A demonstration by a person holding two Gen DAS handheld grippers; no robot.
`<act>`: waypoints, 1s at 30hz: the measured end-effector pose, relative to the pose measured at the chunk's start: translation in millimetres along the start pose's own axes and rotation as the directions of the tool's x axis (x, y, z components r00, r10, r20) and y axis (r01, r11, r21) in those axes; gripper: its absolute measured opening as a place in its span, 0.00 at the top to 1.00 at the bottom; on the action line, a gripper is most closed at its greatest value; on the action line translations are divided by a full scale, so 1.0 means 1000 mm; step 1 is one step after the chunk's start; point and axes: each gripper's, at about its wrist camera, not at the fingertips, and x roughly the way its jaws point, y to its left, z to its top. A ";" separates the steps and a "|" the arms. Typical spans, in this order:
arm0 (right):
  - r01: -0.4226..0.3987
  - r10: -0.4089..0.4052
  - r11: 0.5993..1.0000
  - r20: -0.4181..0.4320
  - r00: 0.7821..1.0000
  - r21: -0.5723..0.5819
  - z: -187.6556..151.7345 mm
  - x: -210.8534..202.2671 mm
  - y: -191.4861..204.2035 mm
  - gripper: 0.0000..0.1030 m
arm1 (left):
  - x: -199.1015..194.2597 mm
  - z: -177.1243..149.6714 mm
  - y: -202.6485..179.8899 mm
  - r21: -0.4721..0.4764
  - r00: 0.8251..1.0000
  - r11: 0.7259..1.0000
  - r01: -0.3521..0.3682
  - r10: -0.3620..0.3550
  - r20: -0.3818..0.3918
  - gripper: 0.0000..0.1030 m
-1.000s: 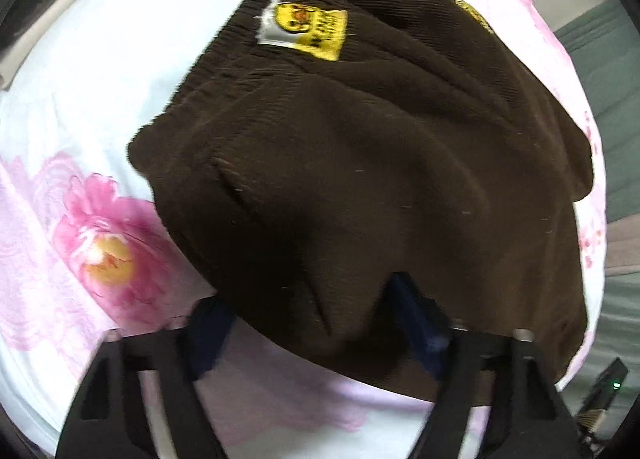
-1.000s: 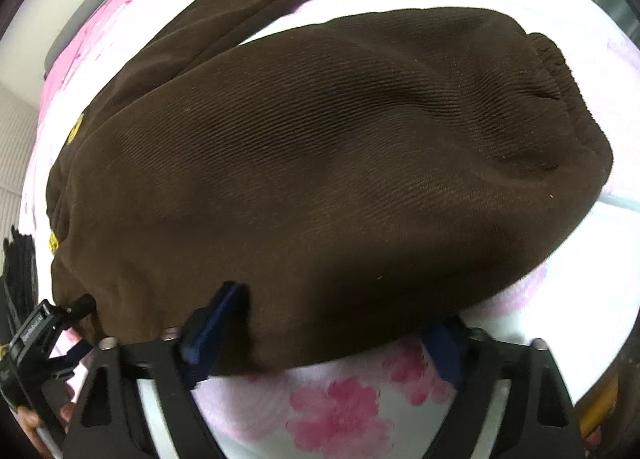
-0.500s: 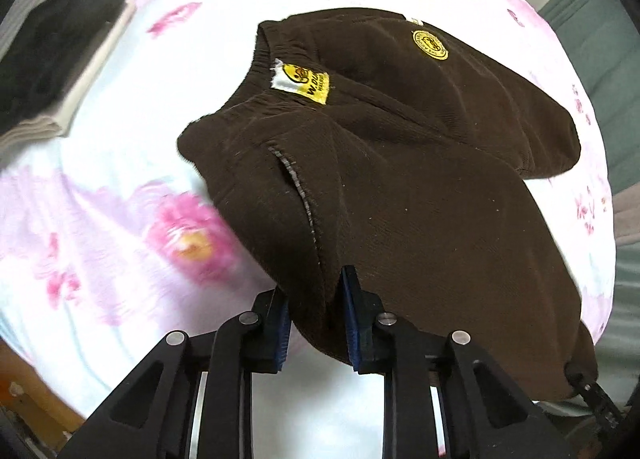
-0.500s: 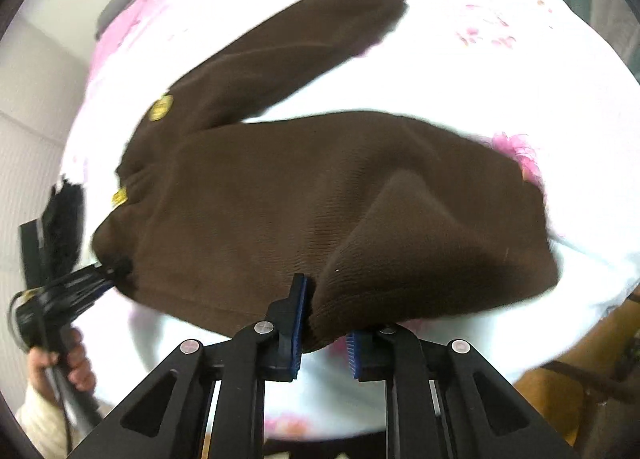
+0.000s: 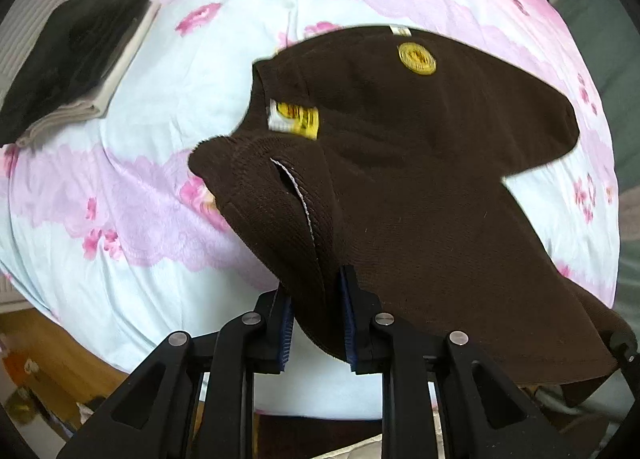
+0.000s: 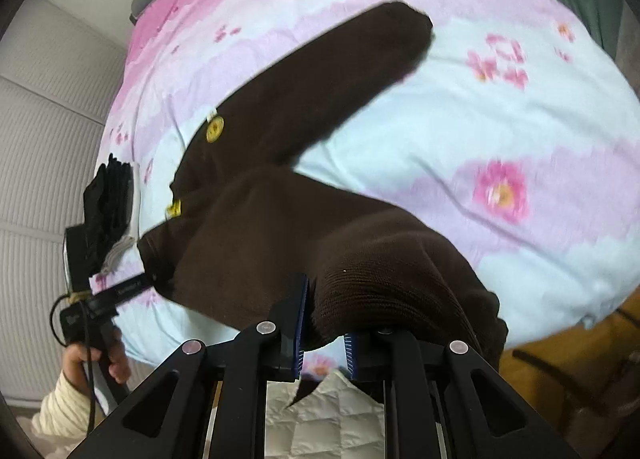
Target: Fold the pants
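Dark brown corduroy pants (image 5: 420, 163) with a yellow round patch (image 5: 417, 58) and a yellow-white tag (image 5: 294, 119) hang lifted above the bed. My left gripper (image 5: 316, 311) is shut on the waistband side by the pocket opening. My right gripper (image 6: 322, 323) is shut on the cuff end of one leg (image 6: 380, 271). The other leg (image 6: 332, 75) lies stretched out on the bedspread. The left gripper also shows in the right wrist view (image 6: 140, 283), holding the waist corner.
The bed has a pink and pale blue floral bedspread (image 5: 140, 163). A stack of folded dark and beige clothes (image 5: 76, 55) lies at its far left. The bed's front edge and wooden floor (image 5: 48, 355) show below. A white quilted fabric (image 6: 320, 419) lies under the right gripper.
Both grippers closed on the pants from open a second ago, then lifted and pulled back. The pants rose off the bedspread, with one leg trailing flat.
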 end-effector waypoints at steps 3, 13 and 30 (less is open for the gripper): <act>-0.015 0.015 1.000 0.017 1.000 0.001 0.018 -0.002 -0.002 0.84 | 0.000 0.013 -0.001 -0.043 1.000 0.999 0.001 0.000 0.028 0.81; -0.106 0.105 0.994 0.102 0.989 0.007 0.119 -0.001 0.020 0.84 | -0.041 0.090 -0.010 -0.157 0.991 0.988 0.017 0.004 0.132 0.84; -0.005 0.006 1.000 0.053 0.999 -0.013 0.296 0.126 0.052 0.84 | 0.052 0.237 -0.015 -0.268 0.992 0.956 -0.122 0.111 -0.057 0.57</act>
